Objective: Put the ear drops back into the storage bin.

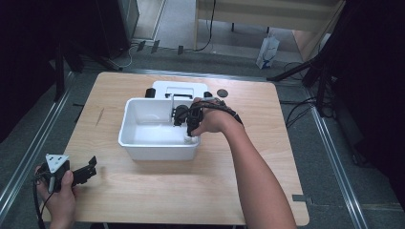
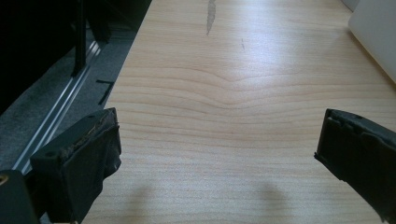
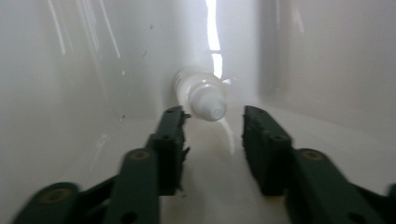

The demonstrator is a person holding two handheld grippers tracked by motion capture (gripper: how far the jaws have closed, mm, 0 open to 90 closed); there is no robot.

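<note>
The right hand-held gripper (image 3: 212, 123), jaws parted and holding nothing, faces a smooth white plastic bottle (image 3: 201, 95) just ahead, its base blurred against the glossy white tub (image 1: 143, 150); the left hand-held gripper (image 2: 217, 154) gapes wide over the woodgrain bench (image 2: 243, 84).

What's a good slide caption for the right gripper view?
Open right claw reaching toward a small white bottle inside the white tub.

lab | black curtains (image 1: 28, 52), floor rails (image 1: 28, 157) (cables (image 1: 296, 112) trailing)

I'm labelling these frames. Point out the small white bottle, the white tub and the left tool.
small white bottle (image 3: 205, 95), right gripper view, its neck.
white tub (image 1: 157, 151), high view, near wall.
left tool (image 2: 219, 154), left gripper view, midway between its fingertips.
</note>
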